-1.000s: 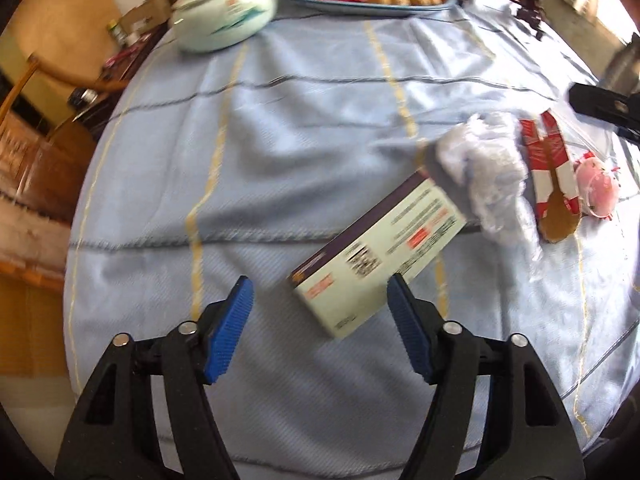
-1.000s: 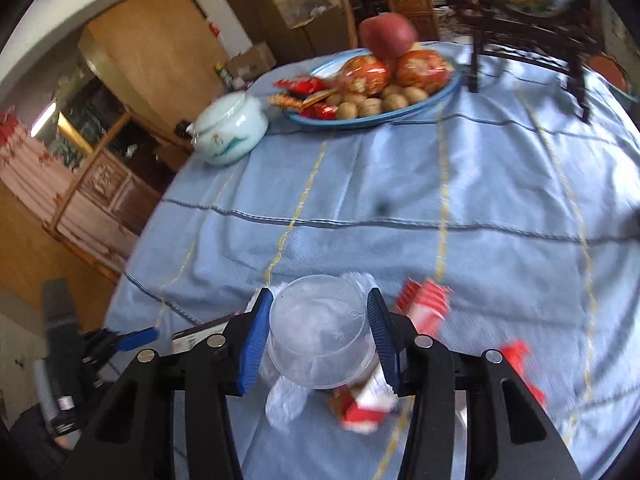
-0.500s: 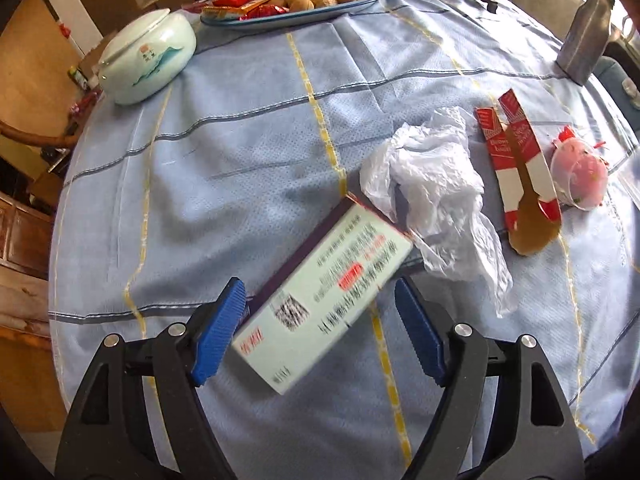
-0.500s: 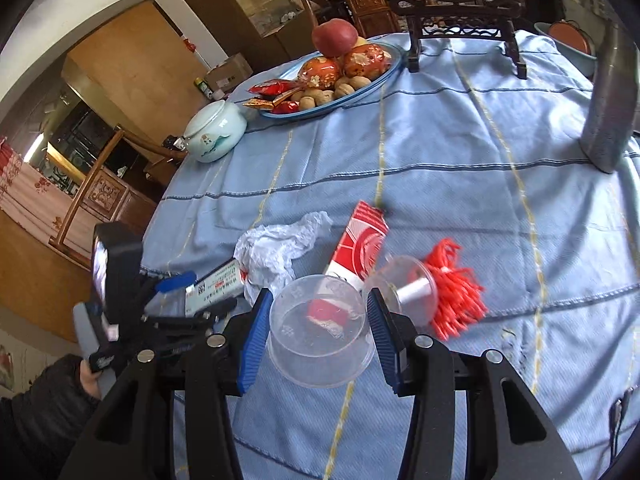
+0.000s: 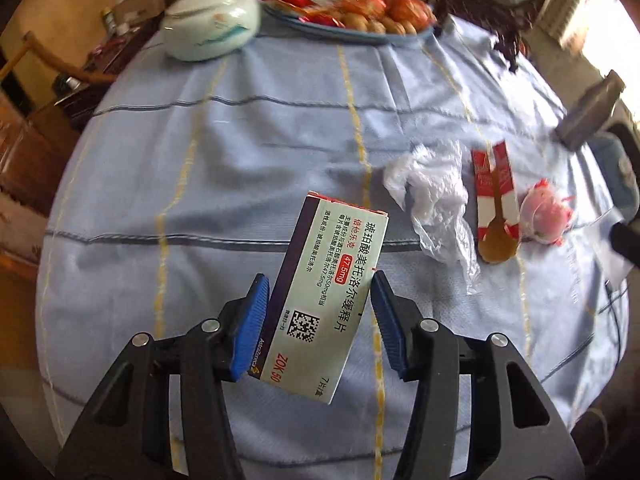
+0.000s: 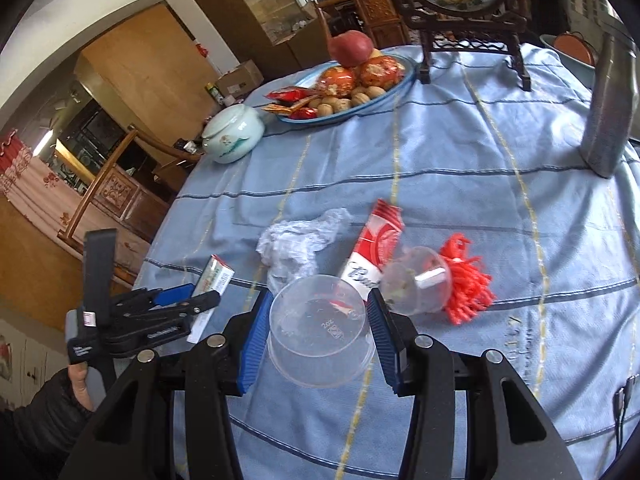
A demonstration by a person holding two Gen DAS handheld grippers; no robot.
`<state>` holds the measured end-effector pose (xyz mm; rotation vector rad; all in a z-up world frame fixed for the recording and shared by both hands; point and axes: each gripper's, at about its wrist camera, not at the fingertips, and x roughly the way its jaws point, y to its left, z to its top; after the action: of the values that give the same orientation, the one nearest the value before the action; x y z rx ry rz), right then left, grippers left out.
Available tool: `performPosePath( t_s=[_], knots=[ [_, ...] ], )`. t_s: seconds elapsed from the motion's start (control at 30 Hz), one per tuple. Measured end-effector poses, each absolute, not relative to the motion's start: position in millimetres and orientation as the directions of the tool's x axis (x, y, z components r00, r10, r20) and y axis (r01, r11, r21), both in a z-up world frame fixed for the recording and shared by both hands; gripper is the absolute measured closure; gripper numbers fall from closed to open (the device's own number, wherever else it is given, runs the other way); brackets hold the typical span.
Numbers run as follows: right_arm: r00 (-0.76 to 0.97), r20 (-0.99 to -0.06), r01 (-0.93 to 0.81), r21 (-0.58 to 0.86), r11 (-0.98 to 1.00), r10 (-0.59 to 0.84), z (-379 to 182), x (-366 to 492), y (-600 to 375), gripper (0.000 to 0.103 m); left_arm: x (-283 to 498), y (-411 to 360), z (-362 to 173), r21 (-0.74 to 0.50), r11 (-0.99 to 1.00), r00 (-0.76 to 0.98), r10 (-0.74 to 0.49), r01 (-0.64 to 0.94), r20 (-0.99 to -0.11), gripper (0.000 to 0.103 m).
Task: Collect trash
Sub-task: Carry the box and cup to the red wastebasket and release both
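Closing left gripper [image 5: 316, 320] fingers now clamp the lifted medicine box [image 5: 322, 300].

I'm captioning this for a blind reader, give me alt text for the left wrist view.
The left tool grips a white medicine box above a blue tablecloth. To its right lie a crumpled plastic bag, a red wrapper and a brown spoon.

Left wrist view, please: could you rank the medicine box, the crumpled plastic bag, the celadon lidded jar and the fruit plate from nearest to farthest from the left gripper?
1. Medicine box: clamped in the left gripper.
2. Crumpled plastic bag: ahead, to the right.
3. Celadon lidded jar: far edge, to the left.
4. Fruit plate: far edge, behind the jar; those two are nearly level, too close to call firmly.
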<state>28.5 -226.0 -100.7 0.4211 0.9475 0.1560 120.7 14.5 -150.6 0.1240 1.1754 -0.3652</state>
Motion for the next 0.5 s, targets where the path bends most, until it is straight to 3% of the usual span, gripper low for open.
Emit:
performPosePath(
  t_s=[0.5],
  knots=[
    [0.607, -0.707, -0.039, 0.431, 0.901, 0.364, -75, 26, -132, 0.055, 95, 119, -90, -0.13, 0.953, 0.425, -0.241, 0.274, -0.873, 0.051]
  ],
)
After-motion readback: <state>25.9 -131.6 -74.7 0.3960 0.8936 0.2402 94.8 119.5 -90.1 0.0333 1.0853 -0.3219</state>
